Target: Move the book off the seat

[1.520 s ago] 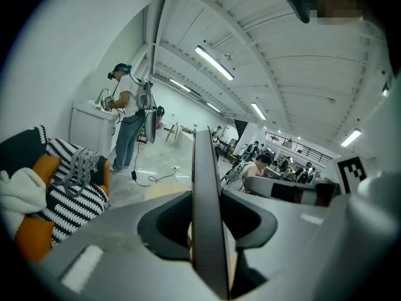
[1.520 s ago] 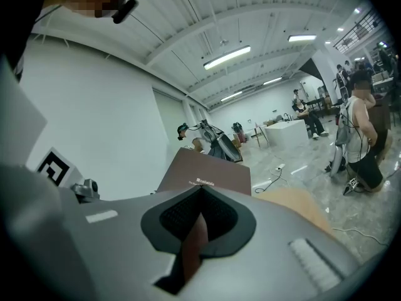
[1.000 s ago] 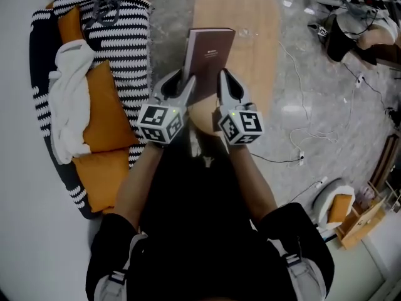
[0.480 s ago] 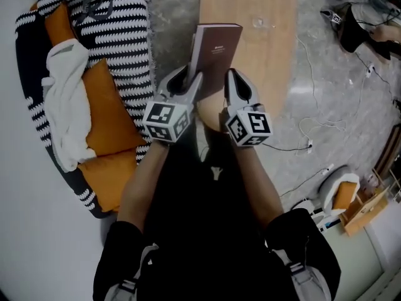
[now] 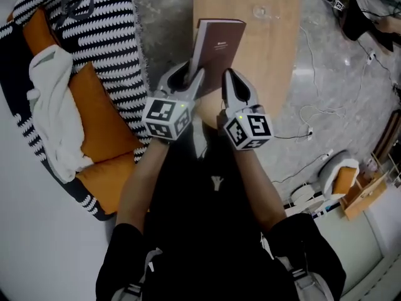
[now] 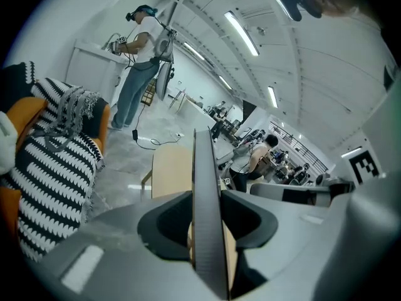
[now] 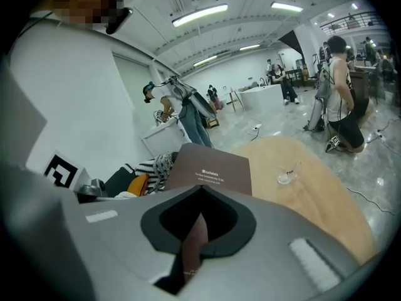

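**Both edges clamped**

The striped seat [image 5: 106, 36] lies left of both tools. The left tool [image 5: 187, 83] clamps the brown book [image 5: 219, 42] by its left edge, and the right tool [image 5: 233, 88] grips its right edge. The book juts ahead of them over the wooden desk [image 5: 276, 55].

Ceiling strip lights [image 7: 199, 14] give bright, even light; pale glare lies on the polished floor [image 5: 310, 74]. Both gripper views bulge and go black at the corners, and the book [image 6: 207, 231] edge nearest the lens is soft.
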Available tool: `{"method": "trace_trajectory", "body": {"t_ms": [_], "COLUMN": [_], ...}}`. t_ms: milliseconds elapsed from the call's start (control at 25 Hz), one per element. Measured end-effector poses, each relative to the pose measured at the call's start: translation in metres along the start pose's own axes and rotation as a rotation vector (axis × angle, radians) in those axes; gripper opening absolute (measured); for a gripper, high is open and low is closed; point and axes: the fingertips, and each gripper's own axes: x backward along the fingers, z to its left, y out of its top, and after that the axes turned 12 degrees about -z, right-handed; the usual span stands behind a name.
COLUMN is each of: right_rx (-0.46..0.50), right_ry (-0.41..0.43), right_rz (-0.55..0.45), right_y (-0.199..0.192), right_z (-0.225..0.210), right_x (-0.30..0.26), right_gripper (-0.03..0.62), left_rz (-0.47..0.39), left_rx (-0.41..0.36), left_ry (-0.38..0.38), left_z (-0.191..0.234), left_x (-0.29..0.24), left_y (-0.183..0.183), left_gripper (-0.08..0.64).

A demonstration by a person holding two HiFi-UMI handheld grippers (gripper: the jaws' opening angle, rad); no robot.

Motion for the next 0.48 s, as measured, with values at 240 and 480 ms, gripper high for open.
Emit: {"method": "trace_trajectory", "body": {"t_ms": [240,480], "right_rx": [0.008,-0.008], "right_ry": [-0.005,-0.036], "right_rz": [0.037,0.063], "right_y": [-0.019,-0.04], "right_z": [-0.012,-0.03], "right_x": [-0.018,-0.029], "right_gripper": [0.005,0.005], "left_rz": [0.008,0.008], "left_rx": [0.02,0.04], "left_ry": [0.003,-0.003], "left_z": [0.019,0.033], "left_x": [-0.022,-0.039], "left_y": [-0.015,-0.029], "left_gripper": [0.153,0.153]}}
